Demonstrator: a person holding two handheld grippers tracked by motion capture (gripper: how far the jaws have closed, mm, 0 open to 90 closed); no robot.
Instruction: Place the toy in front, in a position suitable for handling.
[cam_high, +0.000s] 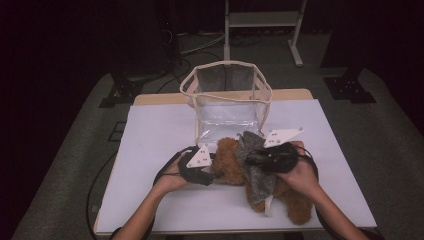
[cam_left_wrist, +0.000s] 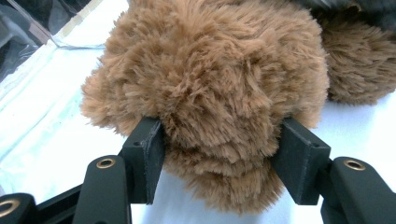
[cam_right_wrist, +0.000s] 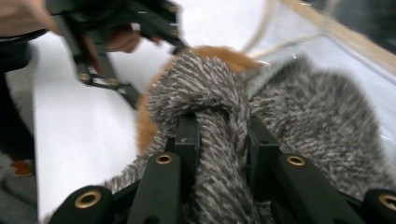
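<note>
A brown plush toy (cam_high: 227, 157) lies on the white table top (cam_high: 160, 135), its fur close up in the left gripper view (cam_left_wrist: 215, 79). A grey furry cloth (cam_high: 260, 182) is draped over it. My left gripper (cam_high: 216, 175) comes in from the left, and its jaws (cam_left_wrist: 223, 137) press into a rounded end of the plush from both sides. My right gripper (cam_high: 250, 159) reaches in from the right; its jaws (cam_right_wrist: 222, 135) pinch a fold of the grey cloth (cam_right_wrist: 299, 107). The right gripper view also has the left gripper (cam_right_wrist: 126, 88) at the plush (cam_right_wrist: 219, 51).
A clear, cream-edged open bag (cam_high: 227, 95) stands upright just behind the plush, and its wall is seen in the left gripper view (cam_left_wrist: 28, 28). White table surface stretches left and right of the hands. A metal frame (cam_high: 262, 20) stands on the floor beyond the table.
</note>
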